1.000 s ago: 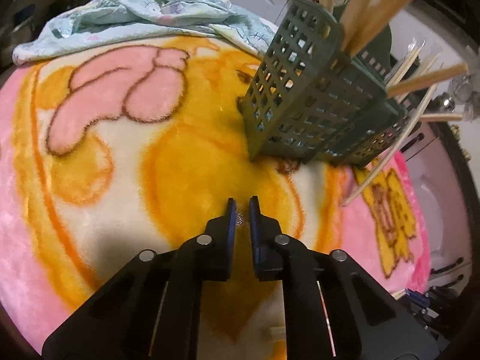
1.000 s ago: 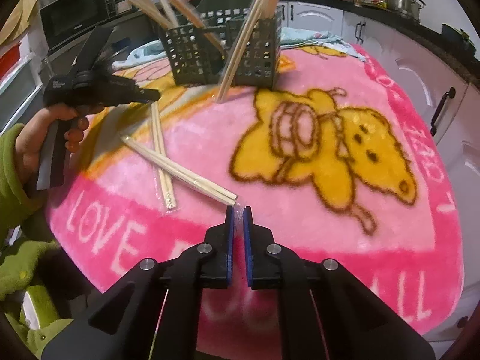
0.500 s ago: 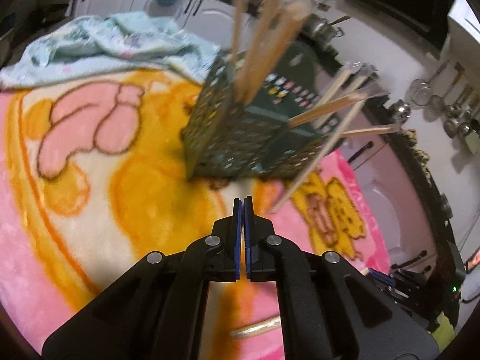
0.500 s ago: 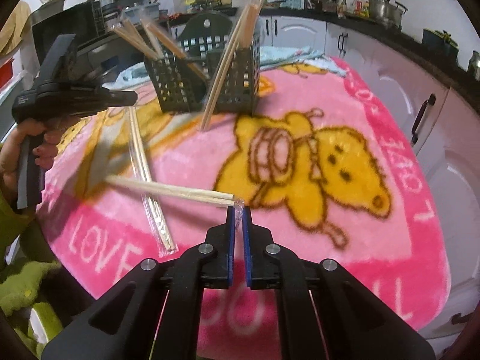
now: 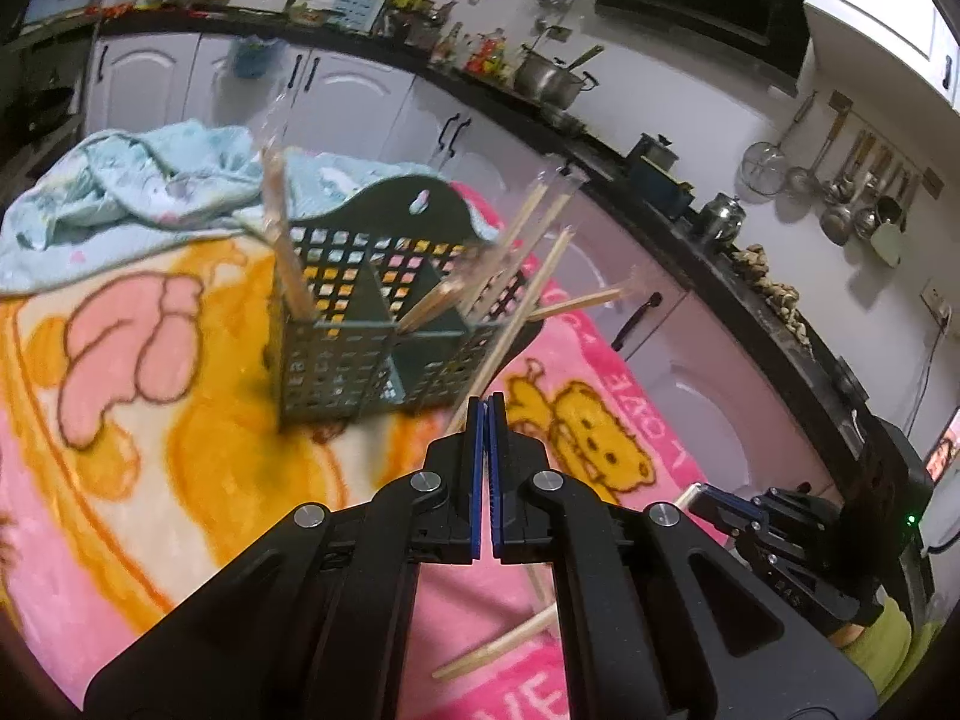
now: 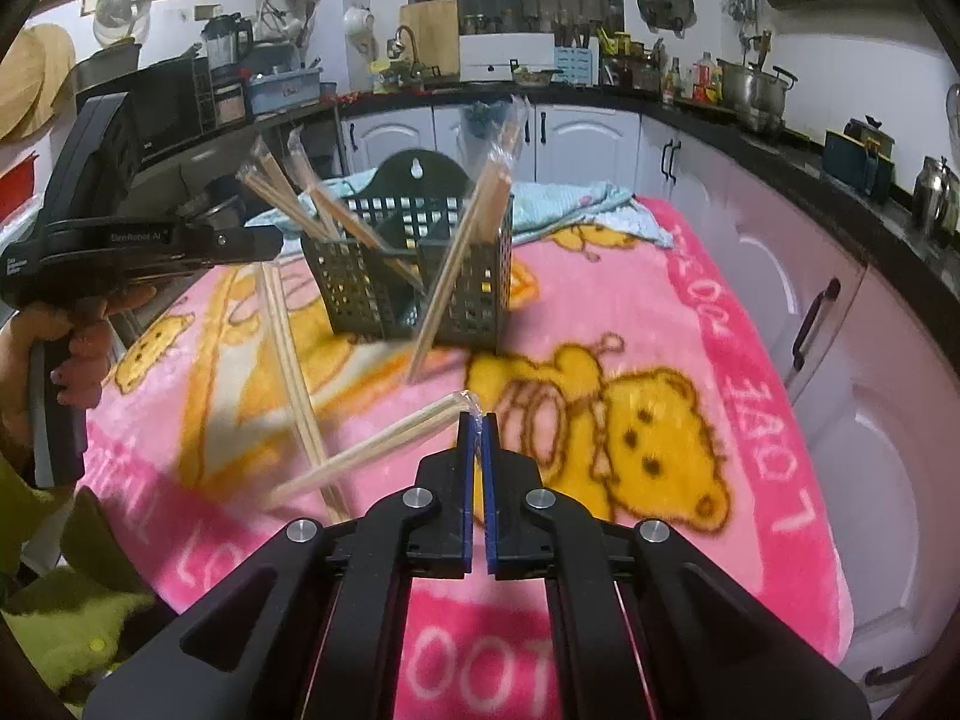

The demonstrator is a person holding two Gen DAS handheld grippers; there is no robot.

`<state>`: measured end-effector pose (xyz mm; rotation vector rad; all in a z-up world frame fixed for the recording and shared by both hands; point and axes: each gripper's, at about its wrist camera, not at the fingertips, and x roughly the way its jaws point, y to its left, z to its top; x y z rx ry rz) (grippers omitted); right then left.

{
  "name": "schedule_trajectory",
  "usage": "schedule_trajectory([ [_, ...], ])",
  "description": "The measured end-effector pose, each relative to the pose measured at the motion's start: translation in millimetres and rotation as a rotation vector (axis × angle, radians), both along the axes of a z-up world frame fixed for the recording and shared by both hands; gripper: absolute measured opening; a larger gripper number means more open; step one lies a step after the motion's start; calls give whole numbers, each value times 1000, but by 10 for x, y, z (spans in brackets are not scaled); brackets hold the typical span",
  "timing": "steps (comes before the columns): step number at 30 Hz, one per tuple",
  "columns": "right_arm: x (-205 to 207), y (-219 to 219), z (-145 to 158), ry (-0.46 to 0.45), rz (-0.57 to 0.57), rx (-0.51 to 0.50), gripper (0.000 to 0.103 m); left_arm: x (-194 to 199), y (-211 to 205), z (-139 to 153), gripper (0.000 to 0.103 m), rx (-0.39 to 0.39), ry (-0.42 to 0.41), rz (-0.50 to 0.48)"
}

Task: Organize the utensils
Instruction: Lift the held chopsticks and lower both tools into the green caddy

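Note:
A dark green lattice utensil basket (image 5: 336, 354) (image 6: 408, 276) stands on the pink blanket and holds several wrapped wooden chopstick pairs. My right gripper (image 6: 478, 420) is shut on the plastic wrapper end of one chopstick pair (image 6: 372, 450), lifted off the blanket and pointing down left. Another wrapped pair (image 6: 294, 384) lies on the blanket to the left. My left gripper (image 5: 486, 405) is shut and empty, raised in front of the basket; it shows at the left of the right wrist view (image 6: 150, 246). The held pair also shows in the left wrist view (image 5: 498, 642).
A crumpled light blue cloth (image 5: 138, 180) (image 6: 570, 204) lies behind the basket. The pink blanket (image 6: 720, 360) covers the table. White cabinets (image 6: 840, 390) and a cluttered black counter (image 6: 690, 102) run close along the right side and the back.
My right gripper has lifted the chopstick pair by its wrapper end and swung it toward the basket. My left gripper has shut, risen and pulled back from the basket.

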<state>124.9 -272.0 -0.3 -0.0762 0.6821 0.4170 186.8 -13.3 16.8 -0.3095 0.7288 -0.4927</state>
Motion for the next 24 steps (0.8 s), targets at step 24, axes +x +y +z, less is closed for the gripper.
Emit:
schedule_trajectory([
  [24,10,235,1044,-214,29,43,2,-177,-164,1029,0,-40,-202,-85],
])
